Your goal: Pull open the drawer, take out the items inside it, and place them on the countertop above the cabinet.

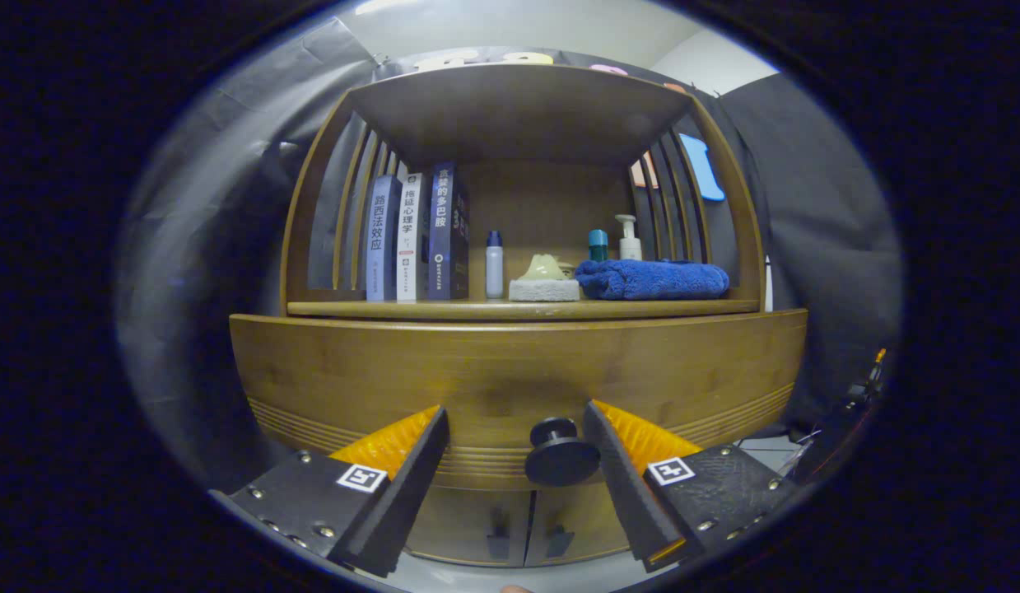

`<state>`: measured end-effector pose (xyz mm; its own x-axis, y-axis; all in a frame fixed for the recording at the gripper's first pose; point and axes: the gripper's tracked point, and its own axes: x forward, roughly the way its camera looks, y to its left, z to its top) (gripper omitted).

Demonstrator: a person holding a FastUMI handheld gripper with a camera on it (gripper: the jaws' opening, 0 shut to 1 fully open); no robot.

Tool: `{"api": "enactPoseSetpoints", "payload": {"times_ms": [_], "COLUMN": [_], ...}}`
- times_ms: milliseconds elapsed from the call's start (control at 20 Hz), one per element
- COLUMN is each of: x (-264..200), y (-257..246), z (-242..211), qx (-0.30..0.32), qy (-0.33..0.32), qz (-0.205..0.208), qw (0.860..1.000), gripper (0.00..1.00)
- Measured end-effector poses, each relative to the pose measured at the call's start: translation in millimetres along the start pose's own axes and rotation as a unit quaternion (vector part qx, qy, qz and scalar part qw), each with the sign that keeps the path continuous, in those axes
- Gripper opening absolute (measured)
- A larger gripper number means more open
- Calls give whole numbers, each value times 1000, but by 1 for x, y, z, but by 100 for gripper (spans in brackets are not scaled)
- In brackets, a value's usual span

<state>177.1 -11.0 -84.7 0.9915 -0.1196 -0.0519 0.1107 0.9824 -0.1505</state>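
Note:
A wooden cabinet faces me, its drawer front (510, 371) closed and spanning the width below the countertop (518, 309). A round dark knob (561, 455) sticks out of the drawer front, low down. My gripper (516, 461) is open, and the knob sits between the fingers, close to the right finger (617, 478) and well apart from the left finger (402, 486). Neither finger touches the knob. The inside of the drawer is hidden.
On the countertop stand three books (415, 239), a small bottle (494, 265), a sponge with a pale object on it (544, 280), a folded blue towel (651, 278), a teal-capped bottle (598, 245) and a pump bottle (629, 239). Two cabinet doors (526, 527) lie below the drawer.

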Motion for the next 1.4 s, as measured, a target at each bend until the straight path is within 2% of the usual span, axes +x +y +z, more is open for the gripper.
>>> {"api": "enactPoseSetpoints", "payload": {"times_ms": [250, 600, 750, 850, 1000, 1150, 1400], "x": [14, 59, 62, 54, 33, -2, -71], "y": [2, 8, 3, 0, -7, -8, -3], "z": [0, 0, -2, -14, -5, 1, 18], "qx": [10, 19, 2, 16, 12, -17, -10], "qy": [-8, 25, 27, 56, 57, 60, 75], "qz": [-5, -12, -10, -7, -9, 1, 7], "qw": [1000, 999, 1000, 998, 998, 998, 997], "gripper": [99, 100, 99, 99, 99, 99, 99]}}
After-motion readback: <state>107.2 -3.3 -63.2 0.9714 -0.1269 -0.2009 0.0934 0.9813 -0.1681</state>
